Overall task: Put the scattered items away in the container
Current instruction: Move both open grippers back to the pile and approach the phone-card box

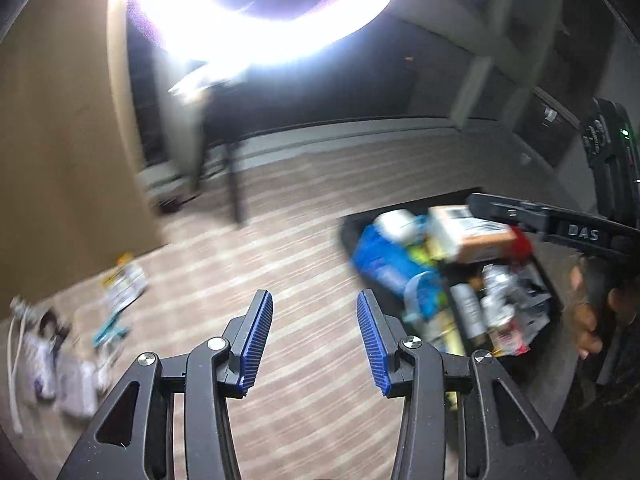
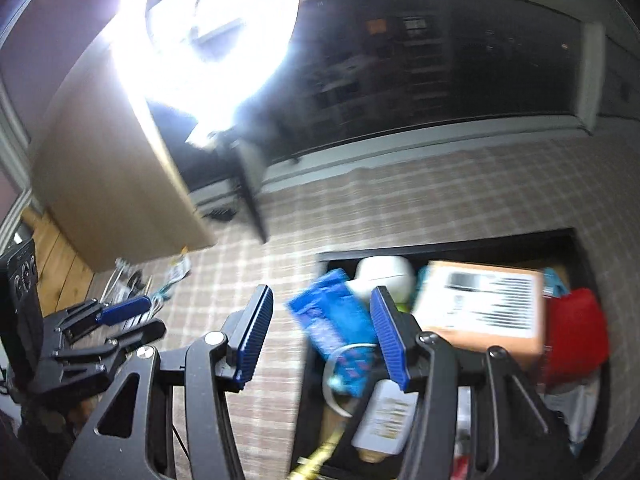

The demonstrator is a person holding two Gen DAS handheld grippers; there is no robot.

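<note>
Scattered white packets and a cable [image 1: 60, 360] lie blurred on the striped carpet [image 1: 280, 248] far left. Left tool [image 1: 315, 344] hovers over bare carpet, blue pads parted, nothing between them. Right of it sits the black container [image 2: 440, 246], crammed with a blue pouch [image 2: 336, 328] and cardboard box [image 2: 480, 308]. Right tool [image 2: 322, 336] hangs above its edge, parted, empty.

The left wrist camera sits just behind its own left gripper [image 1: 315, 344] and looks forward and down at the striped floor [image 1: 280, 208]. The right wrist camera does the same from behind the right gripper [image 2: 321, 338], closer to the black container [image 2: 448, 246]. Both views share the container [image 1: 548, 276], the floor and the bright ring light [image 1: 256, 12]. Each camera also sees the other gripper at its edge.
</note>
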